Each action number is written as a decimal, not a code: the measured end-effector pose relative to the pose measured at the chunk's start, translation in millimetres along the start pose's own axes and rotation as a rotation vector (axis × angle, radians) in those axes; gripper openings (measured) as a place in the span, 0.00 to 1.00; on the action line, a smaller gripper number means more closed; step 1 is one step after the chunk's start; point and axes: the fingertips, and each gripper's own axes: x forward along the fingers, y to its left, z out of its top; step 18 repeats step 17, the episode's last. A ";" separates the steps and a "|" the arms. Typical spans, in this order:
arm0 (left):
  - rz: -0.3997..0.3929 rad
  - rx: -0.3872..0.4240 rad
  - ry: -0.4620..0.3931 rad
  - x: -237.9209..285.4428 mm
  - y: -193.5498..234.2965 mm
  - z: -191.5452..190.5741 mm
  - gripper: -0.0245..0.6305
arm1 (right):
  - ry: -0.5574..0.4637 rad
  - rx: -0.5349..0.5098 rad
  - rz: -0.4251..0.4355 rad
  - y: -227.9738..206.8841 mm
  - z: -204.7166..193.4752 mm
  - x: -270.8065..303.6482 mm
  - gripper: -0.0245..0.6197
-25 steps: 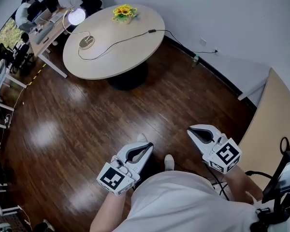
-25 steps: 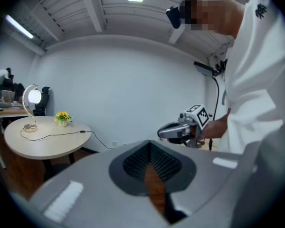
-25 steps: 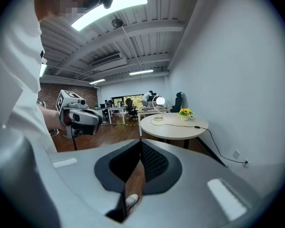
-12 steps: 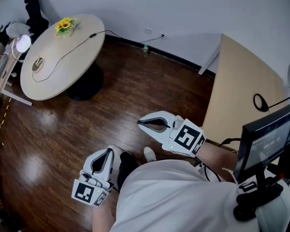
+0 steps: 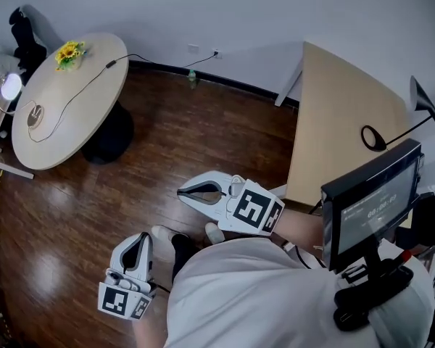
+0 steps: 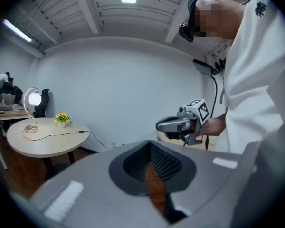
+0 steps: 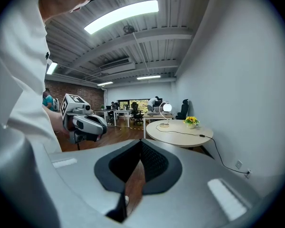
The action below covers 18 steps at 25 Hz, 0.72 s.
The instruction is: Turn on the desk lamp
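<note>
A curved desk lamp (image 5: pixel 11 85) with a glowing round head stands on its base (image 5: pixel 33 113) on the round table (image 5: pixel 72 114), far left in the head view. It also shows lit in the left gripper view as the lamp (image 6: pixel 32 109) and in the right gripper view as the lamp (image 7: pixel 165 109). A black desk lamp (image 5: pixel 420 100) with a ring base (image 5: pixel 372 138) stands on the beige desk (image 5: pixel 333 107) at the right. My left gripper (image 5: pixel 139 243) (image 6: pixel 151 165) and right gripper (image 5: pixel 185 192) (image 7: pixel 138 163) are shut and hold nothing, above the wooden floor and far from both lamps.
Yellow flowers (image 5: pixel 69 51) and a black cable (image 5: pixel 94 75) lie on the round table. A monitor (image 5: pixel 370 201) stands at the right by the beige desk. Dark wooden floor (image 5: pixel 174 136) stretches between the two tables. Office desks and people are in the background (image 7: pixel 128 112).
The head view has swung right: the round table slid to the far left, and the beige desk, black lamp and monitor came into view. Both grippers shifted left in the picture, still shut.
</note>
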 end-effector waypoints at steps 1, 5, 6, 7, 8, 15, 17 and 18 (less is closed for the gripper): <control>0.002 -0.001 0.002 -1.2 -0.1 -0.7 0.07 | 0.000 -0.001 0.003 1.0 0.1 0.8 0.04; 0.012 0.002 0.006 -4.6 -0.7 -0.3 0.07 | 0.001 -0.003 0.015 4.5 1.0 3.0 0.04; 0.014 0.002 0.005 -5.2 -0.8 0.1 0.07 | 0.002 -0.003 0.018 5.0 0.9 3.3 0.04; 0.017 0.002 0.004 -6.0 -0.9 0.5 0.07 | 0.004 -0.003 0.020 5.5 0.8 3.8 0.04; 0.020 0.001 0.003 -6.9 -1.0 0.9 0.07 | 0.006 -0.003 0.023 6.0 0.8 4.5 0.04; 0.026 -0.003 0.010 -11.1 -1.8 -1.6 0.07 | 0.010 -0.008 0.038 10.3 2.7 7.8 0.04; 0.031 -0.003 0.011 -12.8 -1.2 -1.7 0.07 | 0.015 -0.010 0.044 11.9 2.0 8.7 0.04; 0.031 -0.003 0.011 -12.8 -1.2 -1.7 0.07 | 0.015 -0.010 0.044 11.9 2.0 8.7 0.04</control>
